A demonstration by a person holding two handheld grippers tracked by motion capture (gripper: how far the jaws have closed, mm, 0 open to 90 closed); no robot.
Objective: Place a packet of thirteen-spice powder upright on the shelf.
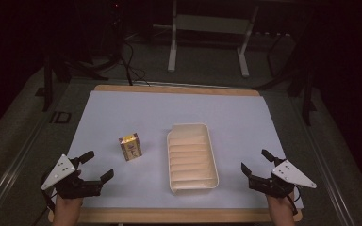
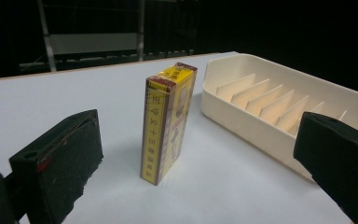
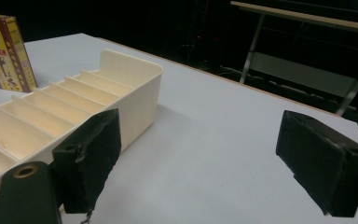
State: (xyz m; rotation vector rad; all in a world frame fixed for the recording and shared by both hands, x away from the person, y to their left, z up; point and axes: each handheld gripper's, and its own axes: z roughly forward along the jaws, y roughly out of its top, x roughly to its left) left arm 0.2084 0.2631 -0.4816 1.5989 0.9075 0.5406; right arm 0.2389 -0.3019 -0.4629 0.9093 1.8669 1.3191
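1. Left gripper [image 1: 94, 165]: at the near left corner of the table [image 1: 122, 106], held in a hand [image 1: 67, 211] that comes in from the bottom edge. Jaws spread wide, nothing between them, grey three-cornered plate on top. Aimed up and to the right, toward the box.
2. Yellow box [image 1: 130, 147]: upright on the pale table surface, just beyond the left gripper and apart from it. Seen along the left gripper's jaws, the yellow box [image 2: 168, 121] stands in the gap between the two black pads [image 2: 56, 163], farther off, touched by neither. Dark red edging, printed characters down its narrow side.
3. Cream tray [image 1: 212, 155]: right of the box, near it but not touching, long side running away from the person. Thin ribs dividing it into slots, all slots bare. In the left gripper view, cream tray [image 2: 261, 133] lying behind the right-hand jaw.
4. Right gripper [image 1: 256, 163]: near right corner, just right of the tray's near end, clear of it. Jaws also wide apart, holding nothing. In the right gripper view, tray wall [image 3: 140, 100] beside the left-hand jaw, box [image 3: 7, 51] upright past the tray's far side.
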